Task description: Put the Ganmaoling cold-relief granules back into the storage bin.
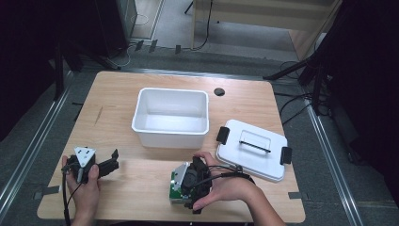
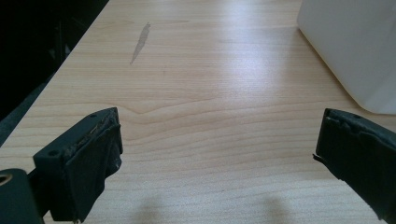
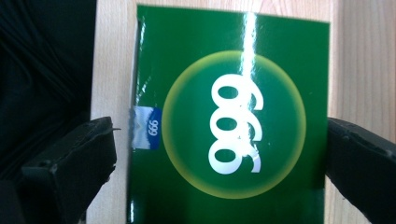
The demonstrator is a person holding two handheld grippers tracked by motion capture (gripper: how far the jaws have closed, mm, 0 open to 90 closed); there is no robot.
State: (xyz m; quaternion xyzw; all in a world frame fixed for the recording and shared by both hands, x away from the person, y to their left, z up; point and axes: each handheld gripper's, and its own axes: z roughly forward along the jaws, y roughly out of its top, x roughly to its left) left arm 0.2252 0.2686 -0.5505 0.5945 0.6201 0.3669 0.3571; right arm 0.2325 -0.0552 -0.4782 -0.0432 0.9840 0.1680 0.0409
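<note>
A wooden bench [image 1: 141,188] is occupying the middle of the high view. A white open bin [image 1: 171,117] is sitting at centre frame, its interior showing nothing inside. To the right of centre, well apart from the bin, a white lid [image 1: 252,149] with black end clips and a dark handle is lying flat on the bench. A small dark round fitting [image 1: 219,92] is sitting in the bench top above and right of the bin.

At lower left of the high view, the left hand [image 1: 84,188] is holding the left claw [image 1: 113,160], which is pointing toward the right of the frame. In the left gripper view this claw [image 2: 219,149] is standing released, jaws wide apart over bare wood, with a corner of the bin [image 2: 355,51] showing at upper right.

At lower centre of the high view, the right hand [image 1: 223,183] is holding the right claw [image 1: 181,186] down over a green box [image 1: 175,188] near the bench's lower edge. In the right gripper view the right claw [image 3: 219,163] is standing released, one jaw on each side of the green box [image 3: 229,116], which is lying flat on the wood and bearing a yellow-ringed circle with white numerals and a small blue label on its left edge. Neither jaw is touching the box.
</note>
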